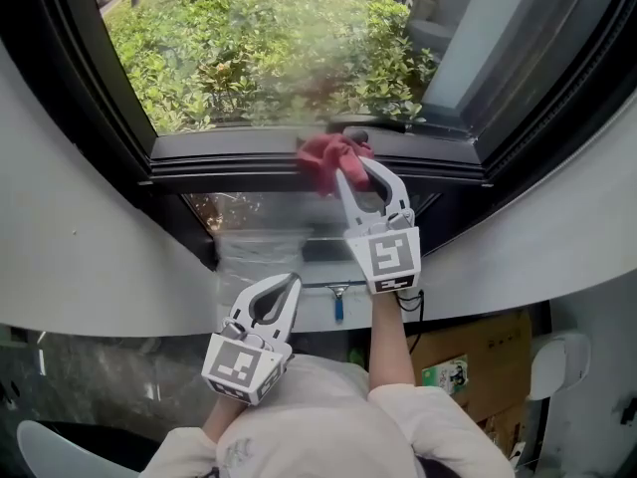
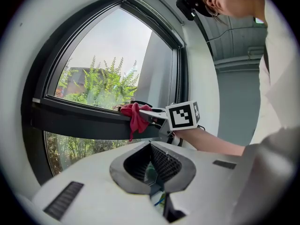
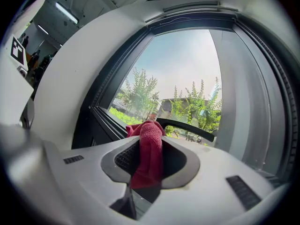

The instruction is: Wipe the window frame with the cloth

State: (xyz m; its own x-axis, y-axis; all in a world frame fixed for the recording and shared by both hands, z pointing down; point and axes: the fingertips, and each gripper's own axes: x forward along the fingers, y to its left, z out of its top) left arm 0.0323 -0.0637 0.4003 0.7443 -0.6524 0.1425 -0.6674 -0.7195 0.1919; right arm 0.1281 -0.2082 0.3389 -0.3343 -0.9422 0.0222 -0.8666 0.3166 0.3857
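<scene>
Tightly pinched in the right tongs [image 1: 353,173], the cloth [image 1: 320,153] could snag the window frame [image 1: 219,162]'s handle [image 3: 187,126]; left tongs [image 1: 285,285] closed, empty.

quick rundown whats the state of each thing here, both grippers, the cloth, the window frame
right gripper, shut on the red cloth, up at the frame
left gripper, shut, empty, held low away from the window
red cloth, bunched, resting against the frame's horizontal bar
window frame, dark, cloth touching its horizontal bar
</scene>
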